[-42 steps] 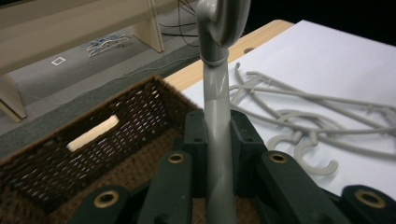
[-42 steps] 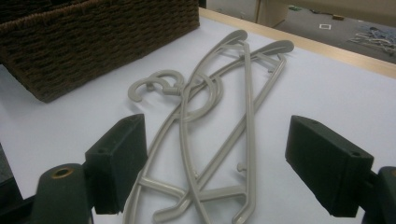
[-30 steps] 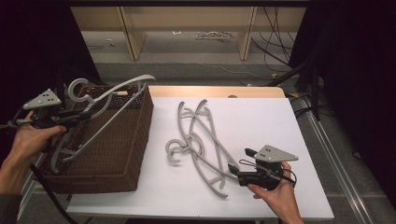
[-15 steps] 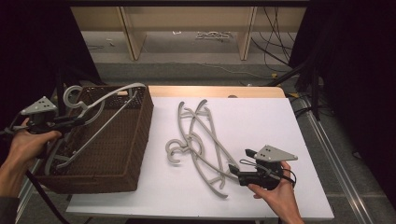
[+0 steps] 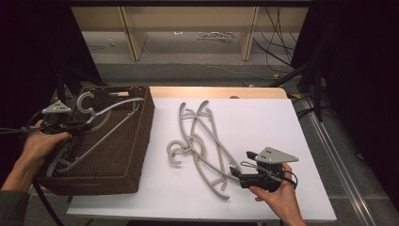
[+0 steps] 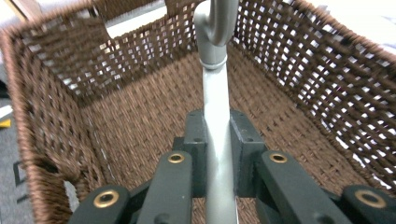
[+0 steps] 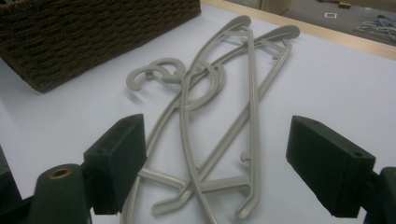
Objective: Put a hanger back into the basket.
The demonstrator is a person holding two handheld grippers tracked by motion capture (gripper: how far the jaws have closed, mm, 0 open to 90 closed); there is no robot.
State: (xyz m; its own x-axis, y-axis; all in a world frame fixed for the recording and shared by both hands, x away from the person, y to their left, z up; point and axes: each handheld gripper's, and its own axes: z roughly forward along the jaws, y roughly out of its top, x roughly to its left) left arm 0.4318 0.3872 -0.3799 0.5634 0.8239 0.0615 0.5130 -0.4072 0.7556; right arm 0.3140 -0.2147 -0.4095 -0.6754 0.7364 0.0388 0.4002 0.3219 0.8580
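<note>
Two grey hangers (image 5: 202,141) lie crossed on the white table (image 5: 282,122), just ahead of your right gripper (image 7: 215,163), whose jaws stand wide apart; your left gripper (image 6: 217,154) is clenched on a third hanger (image 6: 215,93), held inside the brown wicker basket (image 5: 136,141).

I see a white table (image 5: 277,122) with a wooden strip along its far edge. On its left side sits a brown wicker basket (image 5: 136,155). Beside it, near the middle, grey hangers (image 5: 202,141) lie overlapping flat on the surface.
</note>
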